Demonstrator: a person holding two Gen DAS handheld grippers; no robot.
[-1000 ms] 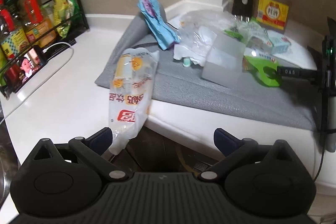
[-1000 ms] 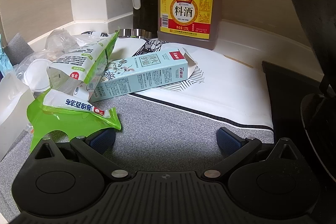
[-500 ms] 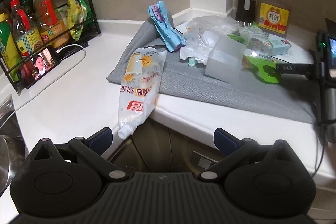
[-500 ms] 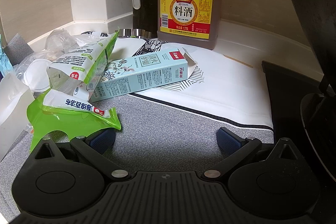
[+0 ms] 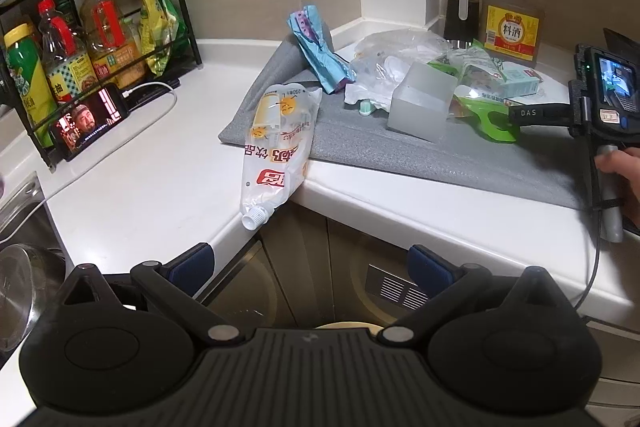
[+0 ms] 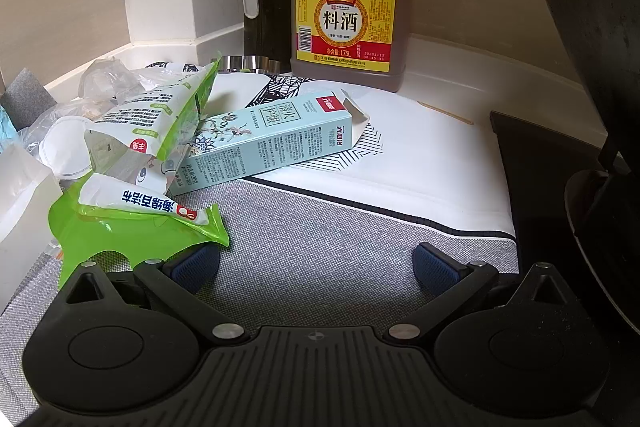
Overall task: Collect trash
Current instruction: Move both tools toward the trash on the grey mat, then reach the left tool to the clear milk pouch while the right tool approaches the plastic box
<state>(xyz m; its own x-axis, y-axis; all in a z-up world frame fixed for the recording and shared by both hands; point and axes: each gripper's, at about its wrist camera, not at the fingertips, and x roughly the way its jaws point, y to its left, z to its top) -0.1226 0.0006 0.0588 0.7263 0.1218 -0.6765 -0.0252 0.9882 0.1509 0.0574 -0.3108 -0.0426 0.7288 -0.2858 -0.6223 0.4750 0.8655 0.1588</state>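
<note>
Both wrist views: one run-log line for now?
left gripper: open, empty | right gripper: open, over grey mat | spout pouch: overhanging counter edge | nothing collected

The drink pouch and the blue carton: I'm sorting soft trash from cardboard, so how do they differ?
The drink pouch is a clear, limp bag with a white screw cap; the blue carton is a stiff, opaque box with an open end flap. The pouch lies alone, its cap poking past the counter edge; the carton sits amid other wrappers, half on the grey mat. Both lie flat and look empty.
</note>
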